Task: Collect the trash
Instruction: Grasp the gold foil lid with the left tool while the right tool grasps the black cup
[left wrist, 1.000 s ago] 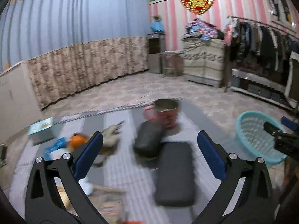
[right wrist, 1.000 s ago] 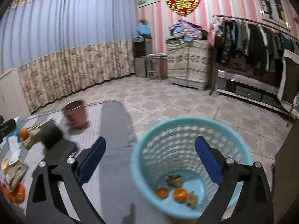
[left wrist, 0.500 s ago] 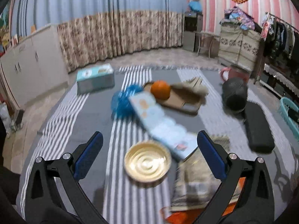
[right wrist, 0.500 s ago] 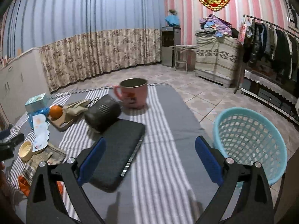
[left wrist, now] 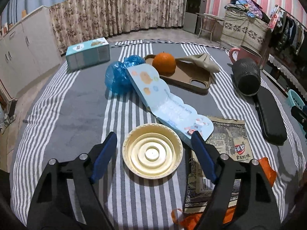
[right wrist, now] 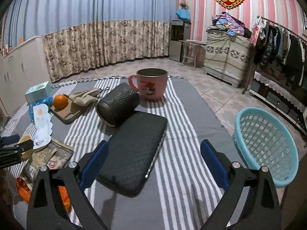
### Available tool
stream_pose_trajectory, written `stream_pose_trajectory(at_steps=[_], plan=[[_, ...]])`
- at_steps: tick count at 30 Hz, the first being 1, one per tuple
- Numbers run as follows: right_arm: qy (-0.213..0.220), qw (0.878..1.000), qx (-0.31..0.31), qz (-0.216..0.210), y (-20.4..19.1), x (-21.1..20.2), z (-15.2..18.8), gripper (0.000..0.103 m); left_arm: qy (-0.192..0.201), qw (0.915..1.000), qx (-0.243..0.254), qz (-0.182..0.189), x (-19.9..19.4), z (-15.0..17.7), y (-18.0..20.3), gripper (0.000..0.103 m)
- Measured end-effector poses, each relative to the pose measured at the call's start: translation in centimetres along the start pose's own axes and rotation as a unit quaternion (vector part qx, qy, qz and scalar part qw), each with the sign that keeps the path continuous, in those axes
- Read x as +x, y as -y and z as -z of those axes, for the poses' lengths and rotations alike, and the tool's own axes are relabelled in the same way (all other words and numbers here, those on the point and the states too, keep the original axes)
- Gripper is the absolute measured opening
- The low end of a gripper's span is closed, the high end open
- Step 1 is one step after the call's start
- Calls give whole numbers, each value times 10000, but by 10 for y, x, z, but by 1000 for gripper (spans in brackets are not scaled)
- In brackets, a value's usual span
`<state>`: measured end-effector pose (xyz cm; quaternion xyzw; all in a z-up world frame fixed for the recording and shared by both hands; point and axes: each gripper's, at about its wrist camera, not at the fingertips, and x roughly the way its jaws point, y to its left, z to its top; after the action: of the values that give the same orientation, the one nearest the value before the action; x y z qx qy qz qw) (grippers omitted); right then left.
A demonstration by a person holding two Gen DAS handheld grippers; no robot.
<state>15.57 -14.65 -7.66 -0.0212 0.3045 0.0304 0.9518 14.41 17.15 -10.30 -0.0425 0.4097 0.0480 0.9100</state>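
Observation:
A round pale-yellow lid (left wrist: pixel 152 154) lies rim-up on the striped cloth. My left gripper (left wrist: pixel 153 136) straddles it. Its jaws are closing, and a small gap shows between each blue pad and the lid's rim. A printed snack wrapper (left wrist: pixel 226 147) and orange scraps (left wrist: pixel 266 168) lie just right of the lid. A long blue-and-white card (left wrist: pixel 165 99) and a crumpled blue bag (left wrist: pixel 119 74) lie beyond it. My right gripper (right wrist: pixel 154 143) hangs open over a black case (right wrist: pixel 134 153) with nothing between its pads. The teal basket (right wrist: pixel 266 147) stands at the right, off the cloth's edge.
An orange (left wrist: pixel 164 62) rests on a brown phone case (left wrist: pixel 191 76) beside a beige cloth. A black cylinder (right wrist: pixel 117 105) lies on its side in front of a pink mug (right wrist: pixel 151 86). A teal tissue box (left wrist: pixel 88 53) sits at the far left. Tiled floor surrounds the cloth.
My left gripper swung from the mug side to the trash pile, sank over the yellow lid and narrowed its jaws. My right gripper swung away from the basket to above the black case.

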Motion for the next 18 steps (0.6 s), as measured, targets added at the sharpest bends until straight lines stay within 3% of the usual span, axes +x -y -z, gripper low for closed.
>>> stream_pose_trajectory(at_steps=[5,9,12,18], plan=[[-80,9996,260,52,12,5,3,94,-66,9998,-93,136,4,0,-4,76],[-122,9998,147,44,5,10,-1,94,-177,9995,-83,236,8,-1,-3,63],[-66,10000,55,9,-3,8,-3,94,-183,9995,-54,235,6,0,-2,61],[-94,9999,-137,26,-12,13,-5,94,244,9997,18,81,-12,-5,-8,61]])
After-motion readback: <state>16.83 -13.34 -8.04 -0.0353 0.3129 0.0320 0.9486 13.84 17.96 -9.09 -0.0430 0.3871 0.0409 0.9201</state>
